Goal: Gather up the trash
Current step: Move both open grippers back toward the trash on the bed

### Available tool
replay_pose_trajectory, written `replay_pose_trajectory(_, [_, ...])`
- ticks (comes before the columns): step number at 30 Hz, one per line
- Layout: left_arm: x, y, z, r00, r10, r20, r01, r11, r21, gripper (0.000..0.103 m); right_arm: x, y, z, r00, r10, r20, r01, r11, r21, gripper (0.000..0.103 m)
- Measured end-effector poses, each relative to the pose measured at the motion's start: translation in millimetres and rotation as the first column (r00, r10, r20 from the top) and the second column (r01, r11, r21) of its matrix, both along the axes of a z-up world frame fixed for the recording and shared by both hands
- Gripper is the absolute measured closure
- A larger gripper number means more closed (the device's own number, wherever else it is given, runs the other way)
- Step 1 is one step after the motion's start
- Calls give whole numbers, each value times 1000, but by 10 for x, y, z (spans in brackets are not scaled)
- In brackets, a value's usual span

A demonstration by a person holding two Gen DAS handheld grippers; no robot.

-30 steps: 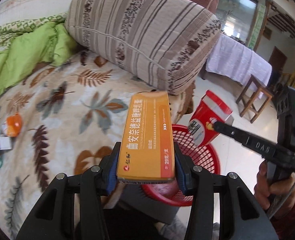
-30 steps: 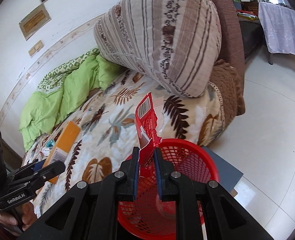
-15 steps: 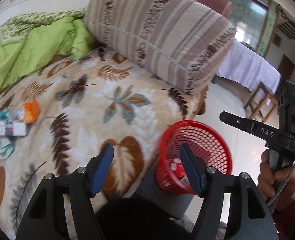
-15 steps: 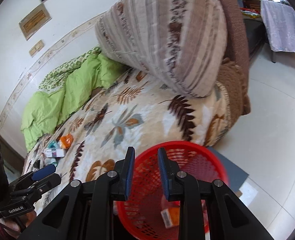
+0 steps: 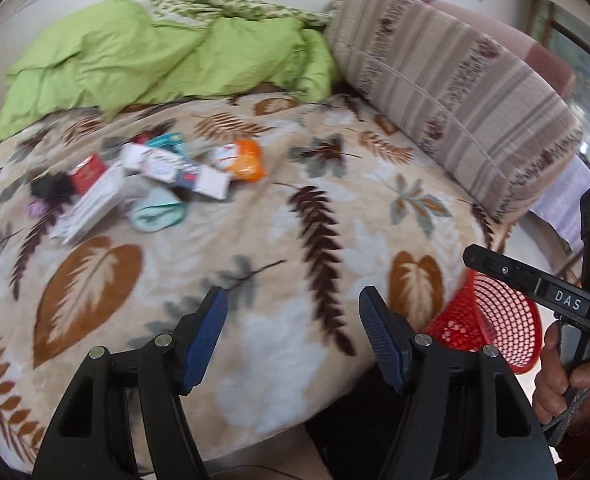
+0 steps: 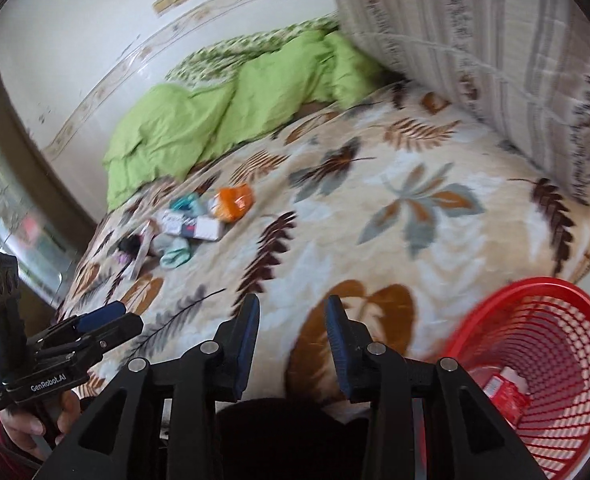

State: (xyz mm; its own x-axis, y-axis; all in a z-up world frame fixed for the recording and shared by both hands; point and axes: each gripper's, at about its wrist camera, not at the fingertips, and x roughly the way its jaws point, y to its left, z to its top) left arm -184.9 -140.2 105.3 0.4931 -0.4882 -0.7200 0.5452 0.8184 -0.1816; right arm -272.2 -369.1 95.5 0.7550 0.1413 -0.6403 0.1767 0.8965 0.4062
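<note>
A pile of trash point(image 5: 151, 184) lies on the leaf-patterned blanket: an orange packet point(image 5: 247, 160), white boxes, a red box point(image 5: 89, 172) and teal wrappers. It also shows in the right wrist view point(image 6: 191, 224). A red mesh basket point(image 6: 535, 368) stands on the floor beside the bed with a red packet point(image 6: 503, 394) inside; its rim shows in the left wrist view point(image 5: 499, 324). My left gripper point(image 5: 293, 332) is open and empty over the blanket's near edge. My right gripper point(image 6: 291, 340) is open and empty, left of the basket.
A green quilt point(image 5: 155, 52) is bunched at the back of the bed. A large striped cushion point(image 5: 455, 88) lies at the right. The blanket point(image 5: 255, 240) covers the bed between trash and basket. White floor lies right of the bed.
Both grippers let go of their boxes, which dropped into the basket. Both have since swung left from the basket toward the trash pile on the bed.
</note>
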Motion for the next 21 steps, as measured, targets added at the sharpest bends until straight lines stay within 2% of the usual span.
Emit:
replay_pose_trajectory(5, [227, 532, -65, 993, 114, -13, -114, 993, -19, 36, 373, 386, -68, 996, 86, -14, -86, 996, -27, 63])
replay_pose_trajectory(10, [483, 982, -59, 975, 220, -6, -220, 975, -38, 36, 787, 748, -253, 990, 135, -33, -137, 988, -73, 63])
replay_pose_trajectory(12, [601, 1139, -50, 967, 255, 7, -255, 966, -33, 36, 917, 825, -335, 988, 145, -60, -148, 987, -63, 63])
replay_pose_trajectory(17, [1007, 1376, -53, 951, 307, 34, -306, 952, -24, 32, 1006, 906, -395, 986, 152, -68, -157, 985, -75, 63])
replay_pose_trajectory(21, [1530, 1373, -125, 958, 287, 20, -286, 958, -28, 29, 966, 867, -389, 988, 147, -50, -150, 987, -63, 63])
